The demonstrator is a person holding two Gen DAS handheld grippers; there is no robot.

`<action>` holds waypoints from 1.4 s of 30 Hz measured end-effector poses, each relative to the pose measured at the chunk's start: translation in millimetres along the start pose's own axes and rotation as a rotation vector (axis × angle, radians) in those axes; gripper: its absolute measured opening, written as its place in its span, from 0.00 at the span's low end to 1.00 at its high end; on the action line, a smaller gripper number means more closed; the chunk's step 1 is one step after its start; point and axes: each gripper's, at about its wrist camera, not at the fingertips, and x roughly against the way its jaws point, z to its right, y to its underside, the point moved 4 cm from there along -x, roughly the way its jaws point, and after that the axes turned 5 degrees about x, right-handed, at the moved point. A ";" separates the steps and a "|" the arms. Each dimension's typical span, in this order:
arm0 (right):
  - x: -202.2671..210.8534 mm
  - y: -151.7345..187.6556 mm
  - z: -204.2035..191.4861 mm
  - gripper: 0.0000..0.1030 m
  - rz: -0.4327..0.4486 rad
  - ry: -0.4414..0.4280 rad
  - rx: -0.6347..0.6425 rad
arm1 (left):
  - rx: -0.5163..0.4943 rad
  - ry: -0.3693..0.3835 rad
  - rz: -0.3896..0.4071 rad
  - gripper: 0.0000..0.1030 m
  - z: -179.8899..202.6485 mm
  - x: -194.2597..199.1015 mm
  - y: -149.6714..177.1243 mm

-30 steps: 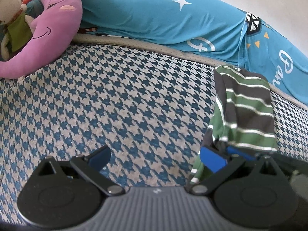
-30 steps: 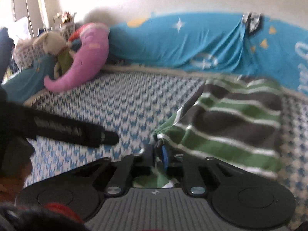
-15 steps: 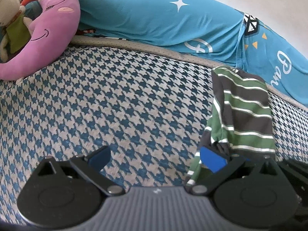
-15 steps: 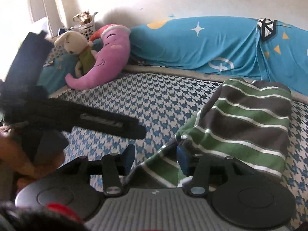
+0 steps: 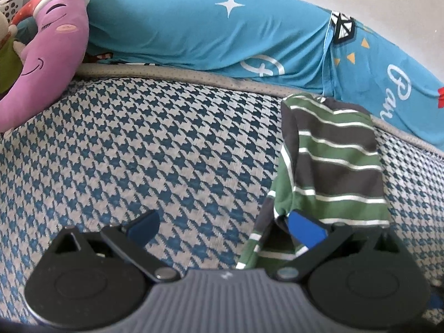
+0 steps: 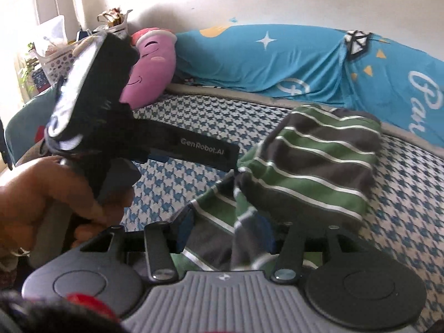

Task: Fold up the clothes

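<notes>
Striped shirt (image 5: 333,166) folded on bed (image 5: 138,152), just ahead of both hand-held grippers. Left hand-held gripper (image 5: 224,226) spread wide, right fingertip touching cloth. Right hand-held gripper (image 6: 224,234) spread, cloth between fingers.

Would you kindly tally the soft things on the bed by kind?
Striped garment: 1
Plush toys: 2, the purple moon and a beige one at the frame edge
Blue printed bedding roll: 1
Total: 4
</notes>
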 end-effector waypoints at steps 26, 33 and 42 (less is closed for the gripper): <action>83.8 80.0 58.7 0.51 -0.085 0.282 -0.225 | -0.031 -0.112 -0.021 1.00 -1.7 -14.9 7.8; 83.9 96.5 66.7 0.51 -0.108 0.299 -0.274 | -0.092 -0.026 -0.026 1.00 8.6 19.9 16.4; 83.3 116.2 75.5 0.51 -0.134 0.312 -0.337 | -0.117 0.012 -0.049 1.00 8.8 43.8 45.8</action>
